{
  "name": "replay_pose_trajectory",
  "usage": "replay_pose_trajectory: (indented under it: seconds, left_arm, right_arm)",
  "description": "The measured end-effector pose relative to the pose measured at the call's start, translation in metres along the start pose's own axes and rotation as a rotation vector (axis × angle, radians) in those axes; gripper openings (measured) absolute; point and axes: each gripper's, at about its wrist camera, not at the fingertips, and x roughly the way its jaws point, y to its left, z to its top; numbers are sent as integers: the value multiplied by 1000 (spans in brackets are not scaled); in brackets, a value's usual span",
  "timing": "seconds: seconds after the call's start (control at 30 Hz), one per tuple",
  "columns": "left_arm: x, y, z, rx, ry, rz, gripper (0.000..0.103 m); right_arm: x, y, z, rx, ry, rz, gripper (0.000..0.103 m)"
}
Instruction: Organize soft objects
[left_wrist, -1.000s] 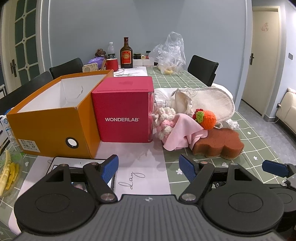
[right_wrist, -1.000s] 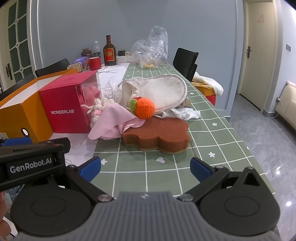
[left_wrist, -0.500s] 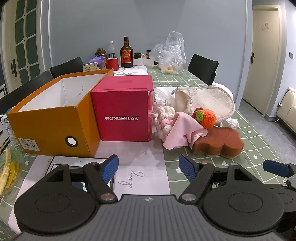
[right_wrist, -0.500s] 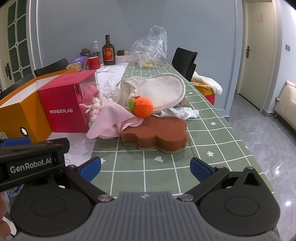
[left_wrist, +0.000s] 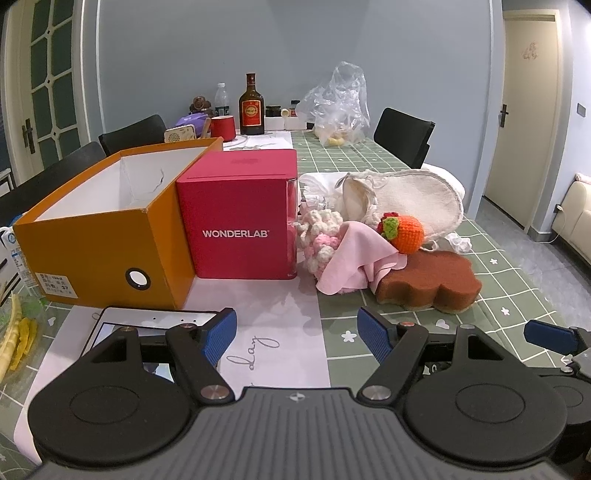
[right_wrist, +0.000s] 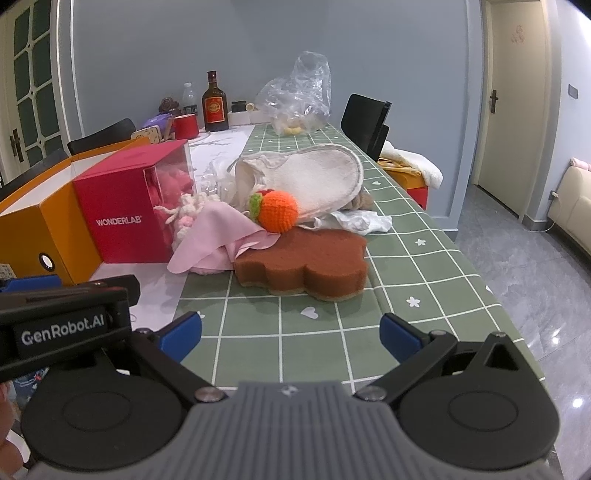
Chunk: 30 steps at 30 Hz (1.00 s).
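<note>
We count two boxes on the table (left_wrist: 517, 258): one orange box (left_wrist: 99, 254) and one red box (left_wrist: 240, 229), side by side. Right of them lie one pink cloth (left_wrist: 354, 258), one crocheted orange (left_wrist: 406, 230), one brown sponge (left_wrist: 428, 284) and one cream mitt (left_wrist: 413, 199), heaped together. Our left gripper (left_wrist: 297, 334) and right gripper (right_wrist: 290, 332) both hold their fingers spread wide, grasping nothing.

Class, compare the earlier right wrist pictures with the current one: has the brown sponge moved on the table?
No. The brown sponge lies as before, its back edge under the pink cloth and orange crochet fruit, beside the red box.
</note>
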Motion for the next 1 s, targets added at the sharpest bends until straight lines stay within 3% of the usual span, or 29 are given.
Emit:
replay_pose_trajectory:
  seconds: [0.2,0.63,0.87,1.0]
  left_arm:
    - [0,3,3,-59,16,-42,87]
    - [9,4,14,-37,23,-12,87]
    - [19,14,13,-41,40,-20,88]
    - [26,15,11,-11,53,-19,88]
  right_arm:
    - [-2,-7,0,26,-1,36,100]
    - [20,-25,7,-36,8,24,101]
    - [47,-51,20,95,17,136,101]
    - [58,-43,31,-26,-7,153,101]
